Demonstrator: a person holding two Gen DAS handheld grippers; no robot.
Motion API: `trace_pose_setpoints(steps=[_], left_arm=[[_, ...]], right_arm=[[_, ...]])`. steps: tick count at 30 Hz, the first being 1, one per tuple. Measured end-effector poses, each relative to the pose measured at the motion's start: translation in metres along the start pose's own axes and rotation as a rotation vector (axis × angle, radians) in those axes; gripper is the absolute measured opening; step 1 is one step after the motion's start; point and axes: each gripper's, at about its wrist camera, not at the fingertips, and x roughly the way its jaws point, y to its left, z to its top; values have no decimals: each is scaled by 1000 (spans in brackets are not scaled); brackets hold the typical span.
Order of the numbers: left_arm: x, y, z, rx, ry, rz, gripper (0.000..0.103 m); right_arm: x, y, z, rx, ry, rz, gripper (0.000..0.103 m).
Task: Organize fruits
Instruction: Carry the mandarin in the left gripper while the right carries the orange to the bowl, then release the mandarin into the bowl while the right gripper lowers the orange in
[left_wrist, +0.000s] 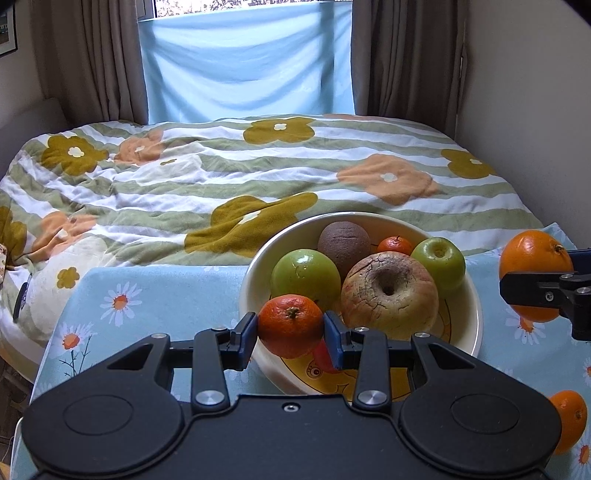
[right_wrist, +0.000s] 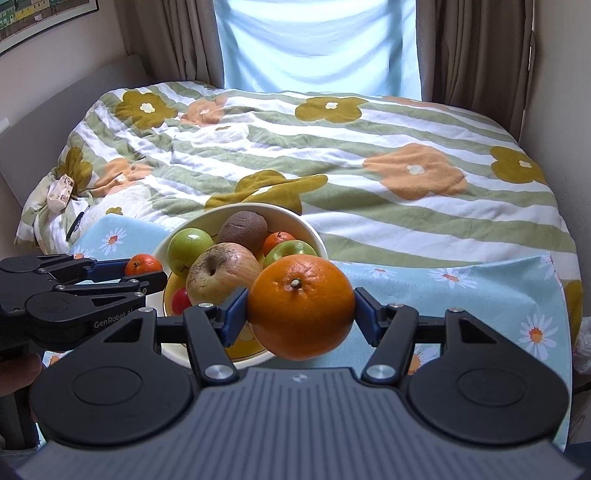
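Right gripper (right_wrist: 301, 310): jaws spread wide, clamped on large orange (right_wrist: 301, 304) just right of bowl (right_wrist: 317, 240); left gripper (left_wrist: 290, 332): jaws narrow, gripping small tangerine (left_wrist: 290, 325) above bowl's near rim, on table (left_wrist: 155, 291)

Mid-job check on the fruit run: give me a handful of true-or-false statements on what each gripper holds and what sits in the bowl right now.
1. The left gripper is shut on a small mandarin. True.
2. The right gripper is empty. False: it is shut on a large orange.
3. The bowl holds two green apples, one on the left and one on the right. True.
4. The brown kiwi lies on the daisy tablecloth, outside the bowl. False: it sits in the bowl, at the back.
5. Another orange lies on the tablecloth outside the bowl. True.
6. The wrinkled apple is bright green. False: it is a dull tan-pink, with cracked skin.
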Motion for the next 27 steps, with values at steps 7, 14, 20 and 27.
trace_pose_setpoints(steps=[7, 14, 20, 27], left_arm=[[-23, 8, 3, -16, -84, 22, 95], [-50, 20, 3, -34, -102, 21, 95], [-64, 27, -2, -31, -104, 30, 95], [-66, 34, -11, -50, -102, 33, 95]], right_arm=[[0, 1, 3, -12, -1, -10, 76], [0, 9, 3, -20, -4, -11, 76], [8, 18, 1, -31, 0, -1, 76], [23, 21, -2, 0, 18, 18, 76]])
